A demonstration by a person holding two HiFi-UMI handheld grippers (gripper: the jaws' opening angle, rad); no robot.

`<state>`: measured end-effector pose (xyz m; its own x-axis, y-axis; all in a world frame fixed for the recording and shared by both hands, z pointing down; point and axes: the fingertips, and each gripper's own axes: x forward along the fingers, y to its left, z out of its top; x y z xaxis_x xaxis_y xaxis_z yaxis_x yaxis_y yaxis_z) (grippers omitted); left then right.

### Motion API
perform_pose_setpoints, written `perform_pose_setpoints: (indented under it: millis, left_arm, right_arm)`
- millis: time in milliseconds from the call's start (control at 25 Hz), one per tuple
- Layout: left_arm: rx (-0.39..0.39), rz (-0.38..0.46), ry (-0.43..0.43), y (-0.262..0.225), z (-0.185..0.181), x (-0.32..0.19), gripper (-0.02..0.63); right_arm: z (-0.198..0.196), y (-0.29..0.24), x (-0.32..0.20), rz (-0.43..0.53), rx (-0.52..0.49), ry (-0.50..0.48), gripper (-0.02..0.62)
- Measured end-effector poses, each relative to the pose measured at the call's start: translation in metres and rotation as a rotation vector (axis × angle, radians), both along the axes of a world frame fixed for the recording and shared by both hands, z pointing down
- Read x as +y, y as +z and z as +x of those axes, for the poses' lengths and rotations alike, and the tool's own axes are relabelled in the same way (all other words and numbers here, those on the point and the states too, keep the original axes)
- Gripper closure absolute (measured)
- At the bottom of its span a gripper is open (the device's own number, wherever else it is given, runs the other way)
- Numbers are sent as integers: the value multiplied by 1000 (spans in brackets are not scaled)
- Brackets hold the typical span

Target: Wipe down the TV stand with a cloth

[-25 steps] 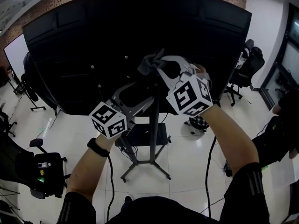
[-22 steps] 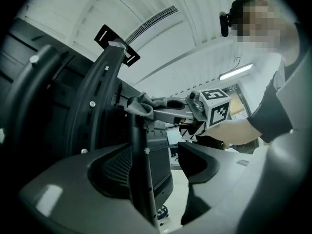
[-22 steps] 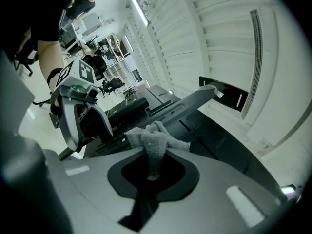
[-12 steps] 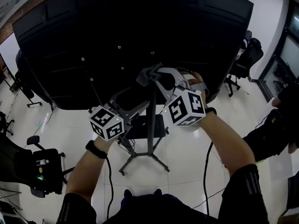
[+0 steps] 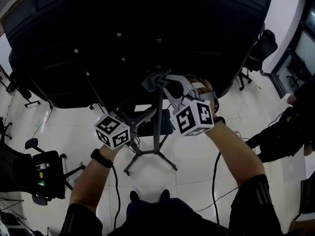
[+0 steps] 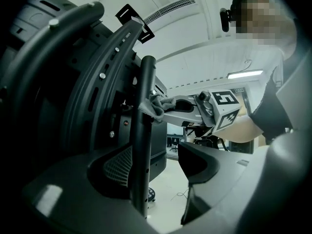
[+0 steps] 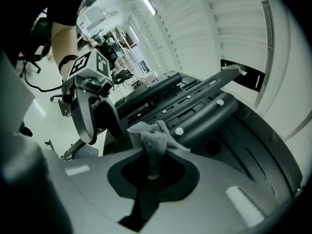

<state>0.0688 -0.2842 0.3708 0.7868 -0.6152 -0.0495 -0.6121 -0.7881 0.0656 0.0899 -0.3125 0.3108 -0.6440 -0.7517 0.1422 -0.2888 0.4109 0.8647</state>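
Behind the one TV (image 5: 123,28), up high on the stand's single pole (image 5: 157,124), we've got our one grey cloth (image 7: 152,130) pressed against the pole, with the right tongs (image 7: 152,165) clamped tight on it. The left tongs (image 6: 158,162) sit lower down, two jaws spread apart. The pole stands between them, close against one jaw, with a gap to the other.
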Motion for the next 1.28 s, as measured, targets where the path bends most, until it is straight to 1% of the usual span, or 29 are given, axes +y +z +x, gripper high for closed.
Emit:
perform_pose_setpoints:
  millis: [200, 400, 640, 800, 1040, 1280]
  left_arm:
    - [-2, -47, -3, 33, 1, -1, 290]
    - [-26, -86, -14, 69, -1, 0, 290]
    - [-48, -138, -26, 113, -8, 2, 290]
    - [-59, -182, -28, 149, -9, 1, 288]
    - [-75, -256, -21, 209, -13, -2, 288]
    - [-94, -320, -4, 265, -10, -3, 287]
  right_arm:
    - [-3, 41, 1, -49, 31, 6, 574]
    - [-3, 83, 2, -100, 39, 6, 574]
    - [-8, 138, 3, -190, 42, 3, 574]
    - [-9, 180, 4, -234, 49, 7, 574]
    - [-11, 255, 4, -333, 55, 34, 574]
    - [-15, 318, 5, -392, 39, 49, 574]
